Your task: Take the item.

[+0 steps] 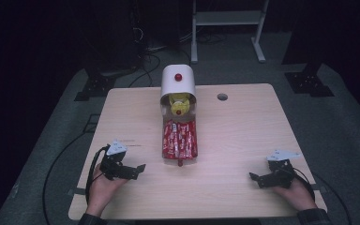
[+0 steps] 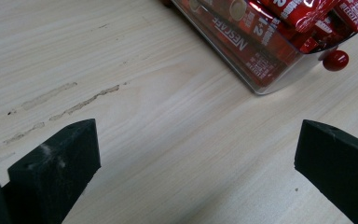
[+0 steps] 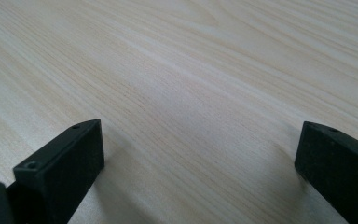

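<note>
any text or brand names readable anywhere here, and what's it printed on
"NESCAFE" on a red sachet seen through the wall of the clear drawer, left gripper view.
"12" on that same sachet, beside the brand name.
Print on the other red sachets is cut off or blurred, unreadable.
In the high view the sachets are too small to read.
No writing can be made out on the white dispenser or the table.

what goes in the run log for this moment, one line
left tongs: open, empty | right tongs: open, empty | clear drawer: pulled out, holds red sachets | contact: none
</note>
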A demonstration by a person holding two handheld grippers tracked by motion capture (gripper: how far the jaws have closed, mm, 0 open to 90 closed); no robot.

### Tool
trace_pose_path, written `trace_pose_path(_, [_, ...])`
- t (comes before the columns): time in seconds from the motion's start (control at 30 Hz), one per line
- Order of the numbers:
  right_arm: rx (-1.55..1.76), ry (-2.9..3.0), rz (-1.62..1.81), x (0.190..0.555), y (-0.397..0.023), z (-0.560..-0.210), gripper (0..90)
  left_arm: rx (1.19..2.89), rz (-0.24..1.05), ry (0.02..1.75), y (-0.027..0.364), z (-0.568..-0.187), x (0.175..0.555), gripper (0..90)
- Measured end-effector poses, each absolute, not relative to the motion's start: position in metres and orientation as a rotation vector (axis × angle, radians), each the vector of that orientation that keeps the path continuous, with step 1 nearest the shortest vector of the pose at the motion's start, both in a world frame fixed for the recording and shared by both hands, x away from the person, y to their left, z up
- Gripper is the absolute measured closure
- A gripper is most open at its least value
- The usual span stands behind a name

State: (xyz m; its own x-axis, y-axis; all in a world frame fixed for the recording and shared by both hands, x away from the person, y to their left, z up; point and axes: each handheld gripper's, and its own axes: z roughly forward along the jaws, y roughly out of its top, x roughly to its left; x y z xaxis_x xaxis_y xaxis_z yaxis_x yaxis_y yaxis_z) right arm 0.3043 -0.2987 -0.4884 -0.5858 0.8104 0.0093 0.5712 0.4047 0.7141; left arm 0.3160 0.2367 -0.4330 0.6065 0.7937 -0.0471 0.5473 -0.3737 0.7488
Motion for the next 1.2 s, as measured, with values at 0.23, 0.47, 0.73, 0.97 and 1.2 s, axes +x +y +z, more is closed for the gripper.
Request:
trace_pose_path(0.23, [1.196,2.327,0.984,0.304,-0.299,-0.488,0.3,2.077,0.417,1.033,0.231,-0.426,0.321,0.0])
trace_pose_path(0.47, [1.195,2.327,0.984,0.304,-0.299,-0.488,0.3,2.072,0.42,1.015,0.225,-0.419,0.325,0.0])
trace_pose_path(0.73, [1.195,2.327,0.984,0.304,-0.299,-0.488,0.3,2.071,0.417,0.99,0.215,-0.413,0.33,0.0])
trace_pose_path(0.97, [1.195,2.327,0.984,0.304,-0.299,-0.488,0.3,2.066,0.408,0.965,0.205,-0.408,0.336,0.0])
trace_pose_path(1.2, [1.195,2.327,0.984,0.304,-0.299,-0.488,0.3,2.061,0.4,0.947,0.196,-0.403,0.342,0.0])
